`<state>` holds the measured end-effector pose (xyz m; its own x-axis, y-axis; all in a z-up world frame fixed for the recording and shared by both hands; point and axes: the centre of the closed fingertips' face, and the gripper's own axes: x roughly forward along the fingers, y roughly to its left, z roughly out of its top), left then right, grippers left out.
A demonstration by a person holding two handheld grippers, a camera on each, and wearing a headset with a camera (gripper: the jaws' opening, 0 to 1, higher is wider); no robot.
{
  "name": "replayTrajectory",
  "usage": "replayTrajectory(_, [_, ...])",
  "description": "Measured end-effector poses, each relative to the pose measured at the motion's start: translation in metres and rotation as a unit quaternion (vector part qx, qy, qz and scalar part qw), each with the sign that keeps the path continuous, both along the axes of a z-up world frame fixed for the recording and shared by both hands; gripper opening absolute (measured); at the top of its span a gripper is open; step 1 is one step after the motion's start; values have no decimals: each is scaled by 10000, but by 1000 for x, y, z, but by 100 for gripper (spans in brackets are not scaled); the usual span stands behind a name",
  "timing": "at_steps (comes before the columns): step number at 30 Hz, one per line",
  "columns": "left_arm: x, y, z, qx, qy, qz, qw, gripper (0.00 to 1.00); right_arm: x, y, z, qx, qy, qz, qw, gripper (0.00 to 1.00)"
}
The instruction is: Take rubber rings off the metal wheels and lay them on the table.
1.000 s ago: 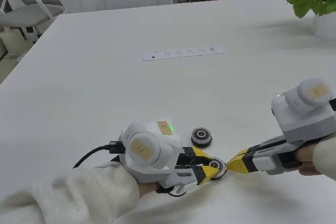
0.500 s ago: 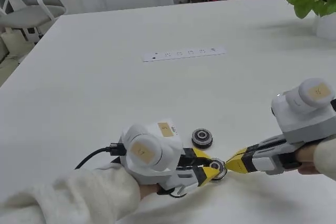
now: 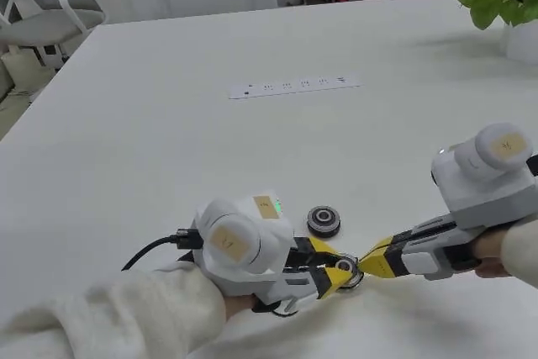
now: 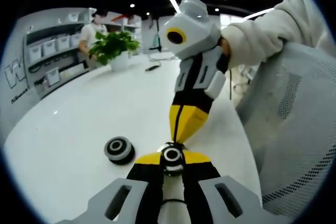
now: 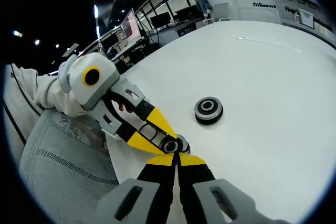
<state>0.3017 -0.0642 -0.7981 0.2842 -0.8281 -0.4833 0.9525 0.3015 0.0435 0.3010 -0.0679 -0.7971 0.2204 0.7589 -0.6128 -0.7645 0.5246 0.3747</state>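
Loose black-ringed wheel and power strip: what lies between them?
Nothing: in the head view that stretch of the white table is bare between the loose black-ringed metal wheel and the long white power strip.

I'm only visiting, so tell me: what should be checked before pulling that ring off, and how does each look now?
1. Left gripper clamped on wheel: ok.
2. Right gripper tips at the wheel's rim: ok.
3. Ring caught in the right gripper: cannot tell.
4. Second wheel apart from both grippers: ok.
5. Bare table nearby for the ring: ok.
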Motion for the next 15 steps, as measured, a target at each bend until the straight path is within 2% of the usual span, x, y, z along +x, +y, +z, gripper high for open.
replayTrajectory(15, [0, 0, 0, -7, -3, -10, 10000, 13, -2, 3, 4, 85, 4, 46, 10000, 0])
